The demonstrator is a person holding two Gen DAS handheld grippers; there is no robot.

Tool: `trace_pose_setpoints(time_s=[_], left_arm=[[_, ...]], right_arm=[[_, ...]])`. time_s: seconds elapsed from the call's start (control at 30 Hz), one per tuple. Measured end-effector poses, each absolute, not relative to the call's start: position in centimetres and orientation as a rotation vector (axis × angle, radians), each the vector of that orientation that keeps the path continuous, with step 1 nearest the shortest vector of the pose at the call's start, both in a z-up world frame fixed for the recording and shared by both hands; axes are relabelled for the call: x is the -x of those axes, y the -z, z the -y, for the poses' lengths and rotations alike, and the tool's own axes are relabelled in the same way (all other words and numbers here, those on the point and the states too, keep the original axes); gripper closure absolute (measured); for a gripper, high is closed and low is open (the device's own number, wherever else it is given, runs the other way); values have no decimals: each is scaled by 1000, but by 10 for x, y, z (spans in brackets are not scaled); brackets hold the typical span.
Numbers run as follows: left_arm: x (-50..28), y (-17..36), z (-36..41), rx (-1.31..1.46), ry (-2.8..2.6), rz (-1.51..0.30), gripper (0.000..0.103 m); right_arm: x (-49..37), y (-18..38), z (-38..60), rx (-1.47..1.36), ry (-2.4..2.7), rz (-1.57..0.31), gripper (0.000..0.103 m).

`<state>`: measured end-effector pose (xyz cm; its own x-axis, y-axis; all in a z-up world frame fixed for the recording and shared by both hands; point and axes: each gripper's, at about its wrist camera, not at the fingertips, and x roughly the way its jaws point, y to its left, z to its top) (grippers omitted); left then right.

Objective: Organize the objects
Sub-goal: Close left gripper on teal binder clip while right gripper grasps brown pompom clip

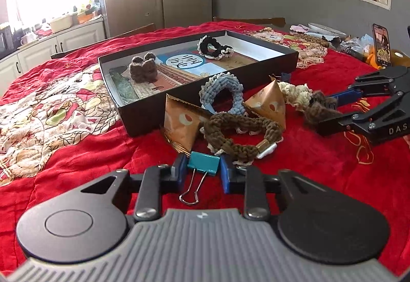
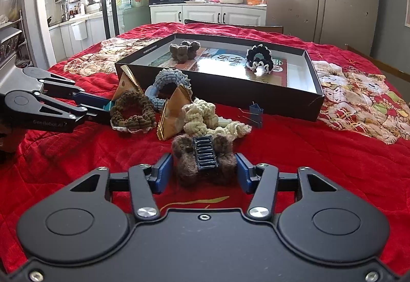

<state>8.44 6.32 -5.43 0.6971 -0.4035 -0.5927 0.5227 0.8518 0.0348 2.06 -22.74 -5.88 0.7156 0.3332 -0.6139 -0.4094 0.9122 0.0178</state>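
Observation:
A teal binder clip [image 1: 203,162] sits between the blue pads of my left gripper [image 1: 203,171], which is shut on it, its wire handles pointing back at the camera. My right gripper [image 2: 203,169] is shut on a brown fuzzy hair claw [image 2: 205,156] that rests on the red quilt [image 2: 307,153]; its pads touch the fur on both sides. Beyond lie a brown scrunchie [image 1: 238,133], a blue scrunchie [image 1: 223,92], a cream scrunchie [image 2: 202,115] and two paper pyramids [image 1: 179,120] [image 1: 269,105]. The black box [image 2: 230,94] holds a book, another fuzzy claw [image 2: 184,50] and a black-and-white scrunchie [image 2: 258,59].
A dark blue binder clip [image 2: 256,112] stands on the quilt in front of the box. A phone on a stand [image 1: 381,43] and a plate [image 1: 325,29] sit at the far right of the table. Chair backs line the far edge.

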Motion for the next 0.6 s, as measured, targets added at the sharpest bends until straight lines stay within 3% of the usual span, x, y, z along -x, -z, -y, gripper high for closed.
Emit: trace_pose_setpoints(time_s=[0.2,0.6], left_arm=[[-75,52,-62,-219,519,-602,72],[-60,49,-72,-216,507,-622,72]], right_arm=[[-22,60,231,100,-415,-663,61],[-21,59,230,106,-421,-654,63]])
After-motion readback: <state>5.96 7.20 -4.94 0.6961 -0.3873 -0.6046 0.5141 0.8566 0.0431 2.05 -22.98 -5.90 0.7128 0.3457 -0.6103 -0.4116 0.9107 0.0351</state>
